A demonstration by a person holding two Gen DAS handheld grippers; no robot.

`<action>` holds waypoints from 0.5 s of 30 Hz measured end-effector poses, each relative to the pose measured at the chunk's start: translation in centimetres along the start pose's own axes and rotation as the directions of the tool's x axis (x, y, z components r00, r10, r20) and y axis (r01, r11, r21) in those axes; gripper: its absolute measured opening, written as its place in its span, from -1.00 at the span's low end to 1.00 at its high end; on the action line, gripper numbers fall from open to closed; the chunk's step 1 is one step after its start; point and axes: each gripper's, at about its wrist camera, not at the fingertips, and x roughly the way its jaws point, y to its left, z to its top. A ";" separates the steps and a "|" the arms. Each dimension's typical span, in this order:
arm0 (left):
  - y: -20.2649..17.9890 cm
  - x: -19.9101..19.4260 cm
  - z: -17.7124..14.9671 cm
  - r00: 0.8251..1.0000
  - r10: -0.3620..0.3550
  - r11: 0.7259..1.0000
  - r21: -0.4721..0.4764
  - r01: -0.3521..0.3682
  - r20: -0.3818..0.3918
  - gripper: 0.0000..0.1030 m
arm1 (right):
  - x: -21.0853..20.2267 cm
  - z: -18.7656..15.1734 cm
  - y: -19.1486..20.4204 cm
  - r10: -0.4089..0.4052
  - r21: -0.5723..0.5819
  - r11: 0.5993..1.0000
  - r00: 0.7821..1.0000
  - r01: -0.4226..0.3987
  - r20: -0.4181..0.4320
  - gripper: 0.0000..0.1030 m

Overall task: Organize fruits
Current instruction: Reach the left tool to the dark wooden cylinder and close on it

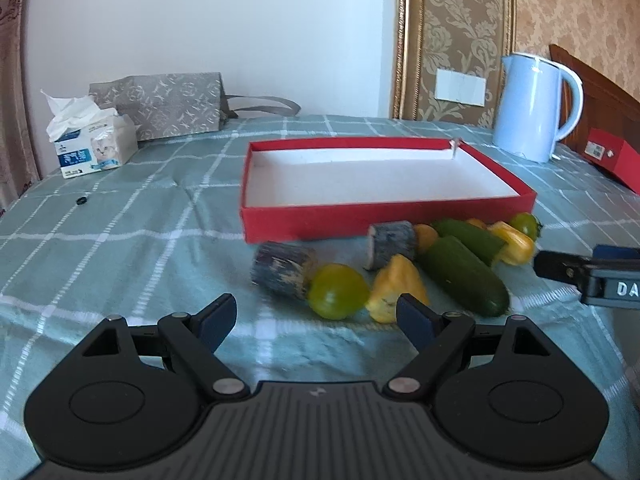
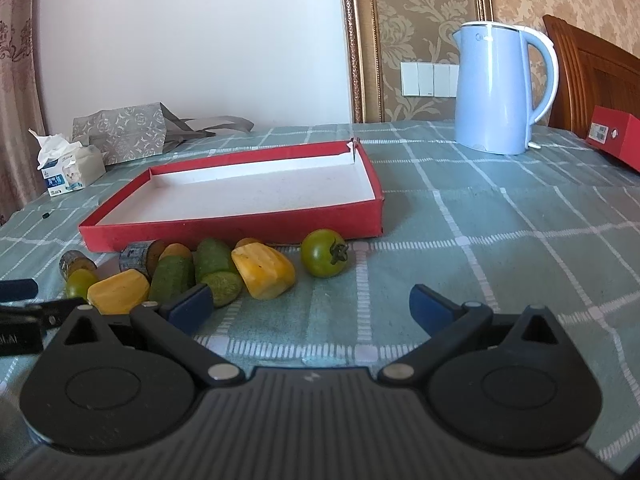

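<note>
A shallow red box [image 1: 320, 220] [image 2: 224, 232] with a white inside stands empty on the checked cloth. In front of it lies a row of fruit: green tomatoes [image 1: 338, 290] [image 2: 324, 253], yellow pieces [image 1: 396, 286] [image 2: 264, 270], dark green cucumbers [image 1: 464, 280] [image 2: 172, 278] and grey-brown stubs [image 1: 282, 270] [image 2: 138, 258]. My left gripper [image 1: 316, 318] is open and empty, just short of the near green tomato. My right gripper [image 2: 310, 308] is open and empty, just short of the fruit row; its finger also shows in the left wrist view [image 1: 560, 266].
A pale blue kettle [image 1: 532, 108] [image 2: 500, 88] stands at the back right. A red carton [image 1: 616, 160] [image 2: 616, 140] lies at the far right edge. A tissue pack [image 1: 92, 144] [image 2: 68, 170] and a grey patterned bag [image 1: 160, 104] [image 2: 124, 132] sit at the back left.
</note>
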 end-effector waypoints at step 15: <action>2.9 1.0 1.6 0.993 0.117 0.992 0.038 -0.117 0.016 0.70 | 0.1 0.1 -0.3 0.008 0.015 1.000 1.000 -0.008 -0.007 1.00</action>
